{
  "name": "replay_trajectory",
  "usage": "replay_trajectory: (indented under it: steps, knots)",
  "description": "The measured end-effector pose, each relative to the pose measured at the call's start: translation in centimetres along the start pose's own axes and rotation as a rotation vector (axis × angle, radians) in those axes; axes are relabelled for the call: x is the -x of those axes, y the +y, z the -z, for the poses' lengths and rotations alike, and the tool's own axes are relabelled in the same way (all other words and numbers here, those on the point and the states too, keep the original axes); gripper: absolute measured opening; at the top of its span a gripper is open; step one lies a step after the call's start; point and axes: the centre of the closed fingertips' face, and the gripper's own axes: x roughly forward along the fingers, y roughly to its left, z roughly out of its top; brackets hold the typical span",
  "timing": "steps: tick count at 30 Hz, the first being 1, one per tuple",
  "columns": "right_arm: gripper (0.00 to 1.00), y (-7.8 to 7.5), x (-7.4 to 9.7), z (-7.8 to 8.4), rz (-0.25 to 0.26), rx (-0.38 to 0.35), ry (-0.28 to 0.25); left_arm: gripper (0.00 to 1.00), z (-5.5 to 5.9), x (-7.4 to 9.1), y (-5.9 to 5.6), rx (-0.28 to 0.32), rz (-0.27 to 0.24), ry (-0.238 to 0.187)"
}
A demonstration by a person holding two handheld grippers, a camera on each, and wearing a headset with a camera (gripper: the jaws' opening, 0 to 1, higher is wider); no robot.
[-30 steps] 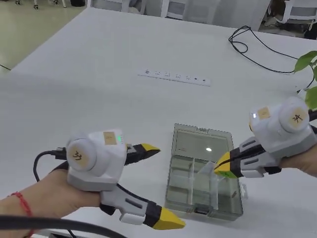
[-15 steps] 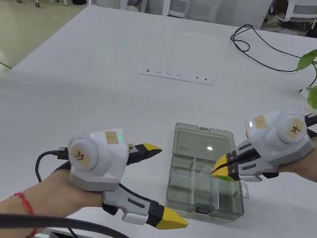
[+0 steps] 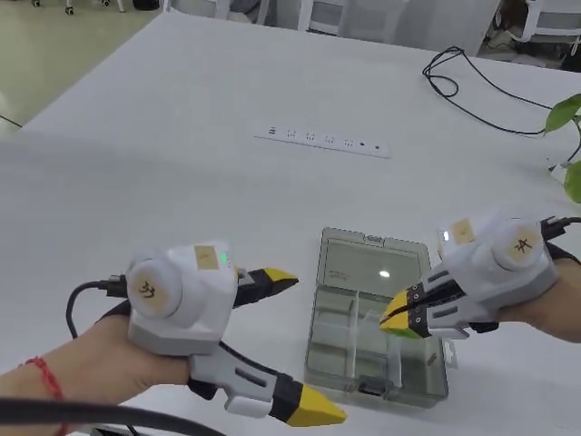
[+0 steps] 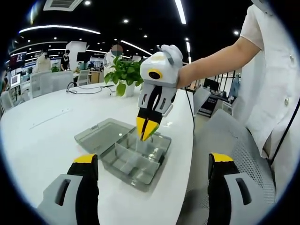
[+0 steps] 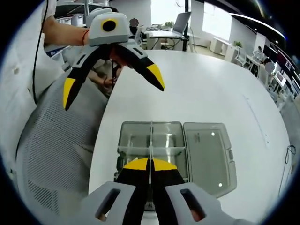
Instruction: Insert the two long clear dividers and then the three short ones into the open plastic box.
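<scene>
The open clear plastic box [image 3: 349, 359] lies on the white table, its lid [image 3: 372, 262] folded flat behind it. Clear dividers [image 3: 349, 318] stand inside it. My right gripper [image 3: 397, 320] hovers over the box's right part, shut on a thin clear divider [image 3: 377, 309] that reaches down into the box. In the right gripper view the held divider [image 5: 151, 140] runs edge-on from my right gripper [image 5: 150, 164] down into the box [image 5: 136, 140]. My left gripper [image 3: 298, 347] is open, left of the box, with nothing between its jaws. The left gripper view has my left gripper [image 4: 153, 161] short of the box [image 4: 122, 164].
A white power strip [image 3: 322, 141] lies at mid-table. A black cable [image 3: 463, 82] loops at the far right beside a green plant [image 3: 567, 109]. A grey mesh chair [image 5: 56, 154] stands at the table's near edge.
My right gripper has moved down and a little left with the divider, closer over the box. The left gripper has stayed nearly where it was.
</scene>
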Motion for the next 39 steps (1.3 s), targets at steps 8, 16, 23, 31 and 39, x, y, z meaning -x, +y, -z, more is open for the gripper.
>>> replay_trajectory:
  steps: [8,16,23,31,39]
  knots:
    - [0.03,0.0,-1.6,1.0,-0.008,-0.014,0.055,1.00,0.0,0.0,0.0,0.002,0.002,-0.001]
    - [0.03,0.2,-2.7,1.8,-0.011,0.025,0.129,1.00,0.0,-0.1,0.0,0.004,0.000,-0.004]
    - [0.03,0.2,-2.8,2.1,-0.016,0.031,0.143,1.00,0.1,-0.1,0.1,0.002,0.002,-0.002]
    - [0.03,0.2,-2.8,2.2,-0.002,0.019,0.148,1.00,0.2,-0.1,0.2,0.001,0.001,0.003]
    - [0.13,-0.3,-1.1,1.2,0.035,-0.047,0.077,1.00,0.5,0.2,0.4,0.005,-0.007,0.011]
